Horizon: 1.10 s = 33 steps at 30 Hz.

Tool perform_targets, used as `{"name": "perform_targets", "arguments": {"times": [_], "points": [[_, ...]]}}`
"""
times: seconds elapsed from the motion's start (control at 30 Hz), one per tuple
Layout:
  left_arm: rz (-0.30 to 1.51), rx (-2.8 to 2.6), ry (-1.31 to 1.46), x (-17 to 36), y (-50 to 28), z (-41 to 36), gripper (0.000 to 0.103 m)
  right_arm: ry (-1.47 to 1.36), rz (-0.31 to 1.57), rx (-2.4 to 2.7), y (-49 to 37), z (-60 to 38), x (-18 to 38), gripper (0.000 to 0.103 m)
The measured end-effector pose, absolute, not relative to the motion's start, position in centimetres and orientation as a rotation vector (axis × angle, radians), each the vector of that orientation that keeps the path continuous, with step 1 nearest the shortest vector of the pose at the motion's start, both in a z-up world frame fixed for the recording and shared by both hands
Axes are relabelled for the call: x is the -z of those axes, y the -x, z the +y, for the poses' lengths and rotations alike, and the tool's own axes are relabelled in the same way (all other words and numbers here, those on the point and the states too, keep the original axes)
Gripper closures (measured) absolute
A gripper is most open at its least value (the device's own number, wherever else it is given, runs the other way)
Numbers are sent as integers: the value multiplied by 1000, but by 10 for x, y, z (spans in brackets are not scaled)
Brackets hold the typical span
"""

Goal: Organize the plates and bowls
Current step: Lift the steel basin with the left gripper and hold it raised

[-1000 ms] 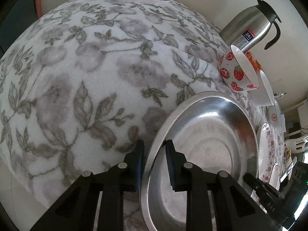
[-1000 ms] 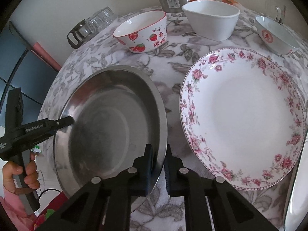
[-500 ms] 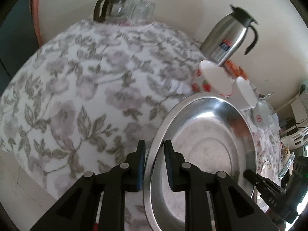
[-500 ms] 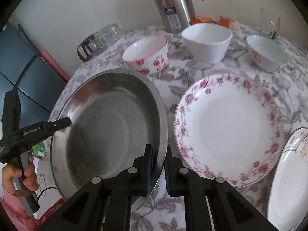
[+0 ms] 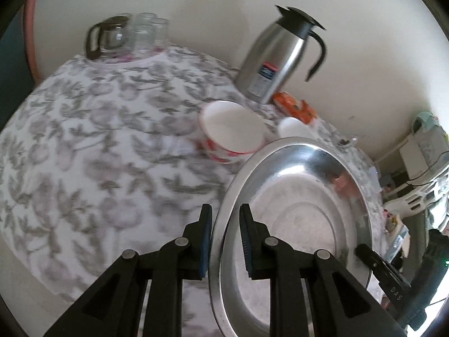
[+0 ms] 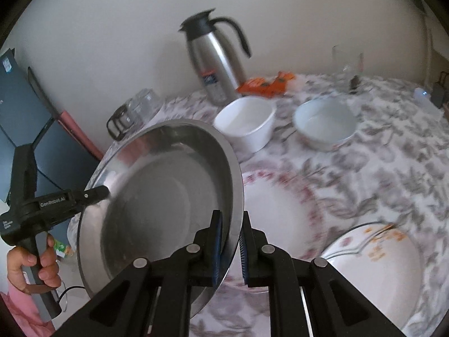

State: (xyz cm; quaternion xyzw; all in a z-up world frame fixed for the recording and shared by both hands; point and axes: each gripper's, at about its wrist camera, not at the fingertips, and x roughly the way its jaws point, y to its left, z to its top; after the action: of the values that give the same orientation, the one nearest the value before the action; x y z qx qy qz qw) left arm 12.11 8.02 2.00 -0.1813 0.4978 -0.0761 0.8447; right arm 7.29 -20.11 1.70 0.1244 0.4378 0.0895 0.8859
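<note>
Right wrist view: the steel plate (image 6: pixel 168 196) is being held clear of the floral tablecloth (image 6: pixel 393 163), its near rim being pinched by the narrowly closed right gripper (image 6: pixel 231 241), its far rim by the left gripper (image 6: pixel 105 192). In the left wrist view the left gripper (image 5: pixel 224 238) is being kept closed across that rim. Both grips are best kept level and moved together, so the plate is carried over the rose-rimmed plate (image 6: pixel 280 213) without tilting or slipping.

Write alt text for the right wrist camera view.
The right gripper clamps the rim of a steel pan above a flowered tablecloth, the left gripper holding its far edge. Behind: a flowered plate, two white bowls and a steel jug.
</note>
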Motion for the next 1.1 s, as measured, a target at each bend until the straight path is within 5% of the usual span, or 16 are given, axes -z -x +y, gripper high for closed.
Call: {"name": "perform_targets", "arguments": {"times": [0.4,1.1], "points": [[1071,225,331,-6,-140,-2,83,-299,922,-39,-75,-274,-5,90],[1126,214,431,51,-149,-2,83,-254,987,21,-87,-276,37,90]]}}
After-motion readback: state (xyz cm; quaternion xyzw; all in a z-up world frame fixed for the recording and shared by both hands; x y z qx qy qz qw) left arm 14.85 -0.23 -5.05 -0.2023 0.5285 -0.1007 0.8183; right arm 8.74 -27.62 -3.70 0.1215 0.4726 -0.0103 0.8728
